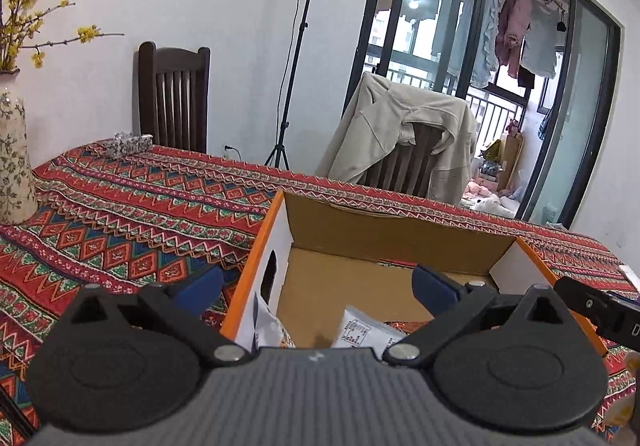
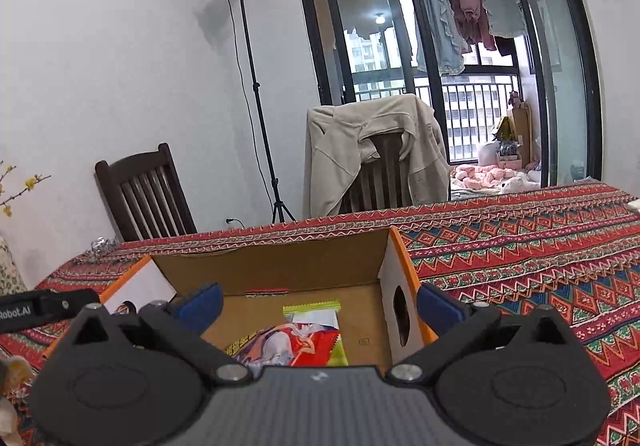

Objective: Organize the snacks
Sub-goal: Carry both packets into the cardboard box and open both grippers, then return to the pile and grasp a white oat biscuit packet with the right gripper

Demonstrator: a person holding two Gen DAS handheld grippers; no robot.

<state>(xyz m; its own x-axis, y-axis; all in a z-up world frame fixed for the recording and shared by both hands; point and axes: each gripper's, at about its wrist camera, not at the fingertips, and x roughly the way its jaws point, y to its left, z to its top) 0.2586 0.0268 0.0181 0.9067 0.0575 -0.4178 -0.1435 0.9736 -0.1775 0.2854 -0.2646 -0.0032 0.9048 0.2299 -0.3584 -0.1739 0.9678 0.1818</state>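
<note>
An open cardboard box [image 1: 384, 234] with orange edges stands on the patterned tablecloth. My left gripper [image 1: 318, 288] hangs over its near left side, open, nothing between its blue pads. Below it lie a pale snack packet [image 1: 270, 326] and a white printed packet [image 1: 364, 332] on the box floor. In the right wrist view the same box [image 2: 276, 266] holds a red and green snack packet [image 2: 310, 334]. My right gripper [image 2: 318, 304] is open above that packet, with its right finger [image 2: 440, 308] outside the box wall. The packet's near end is hidden by the gripper body.
A flowered vase [image 1: 14, 158] with yellow blossoms stands at the table's left. A small silvery item [image 1: 128, 144] lies near the far edge. Two dark chairs [image 1: 176, 98] stand behind the table, one draped with a beige jacket [image 1: 400, 134]. A light stand [image 2: 256, 86] is by the wall.
</note>
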